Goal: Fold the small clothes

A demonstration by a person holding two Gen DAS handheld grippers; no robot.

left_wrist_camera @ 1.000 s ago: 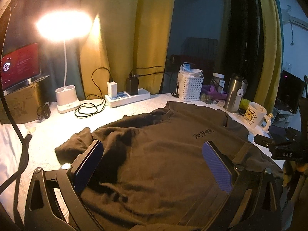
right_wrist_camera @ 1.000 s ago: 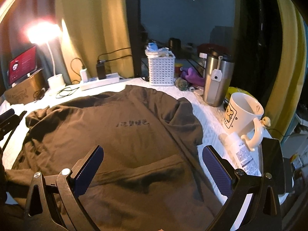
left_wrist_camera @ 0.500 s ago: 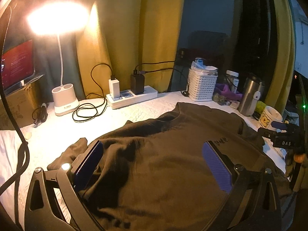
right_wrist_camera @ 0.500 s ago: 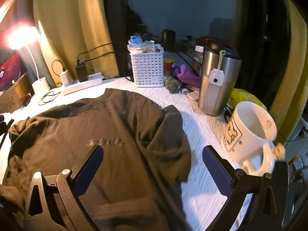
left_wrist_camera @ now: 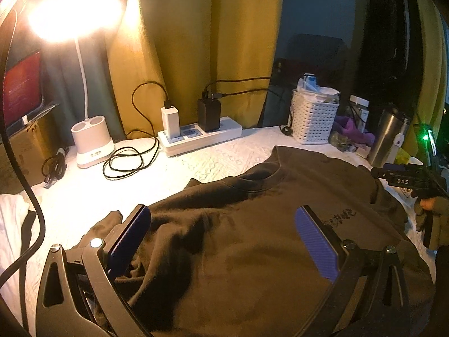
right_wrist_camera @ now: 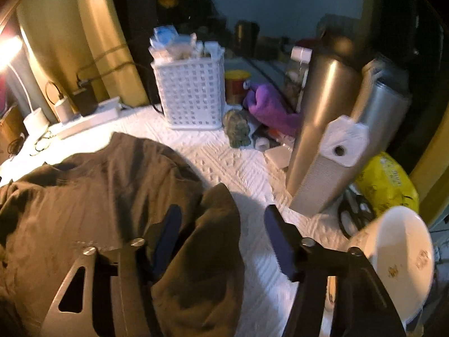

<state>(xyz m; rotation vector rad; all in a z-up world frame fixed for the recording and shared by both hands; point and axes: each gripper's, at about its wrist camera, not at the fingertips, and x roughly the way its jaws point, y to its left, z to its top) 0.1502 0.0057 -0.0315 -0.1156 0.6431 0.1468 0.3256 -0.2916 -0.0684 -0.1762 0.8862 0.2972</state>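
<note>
White quilted bedding (right_wrist_camera: 224,168) carries a dark brown sweatshirt (left_wrist_camera: 252,252); left gripper (left_wrist_camera: 221,241) hovers spread wide, right gripper (right_wrist_camera: 221,241) is closing around its sleeve (right_wrist_camera: 207,252), seemingly unpinched

yellow curtains (left_wrist_camera: 196,42) | dark window (left_wrist_camera: 322,28) | lit desk lamp (left_wrist_camera: 73,11)

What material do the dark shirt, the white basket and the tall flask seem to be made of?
Shirt: probably soft knit cotton, matte; it drapes and creases without shine.
Basket: likely moulded plastic, smooth white; its walls are a regular grid of square holes.
Flask: apparently brushed stainless steel, satin; a bright vertical highlight runs down its side.
</note>
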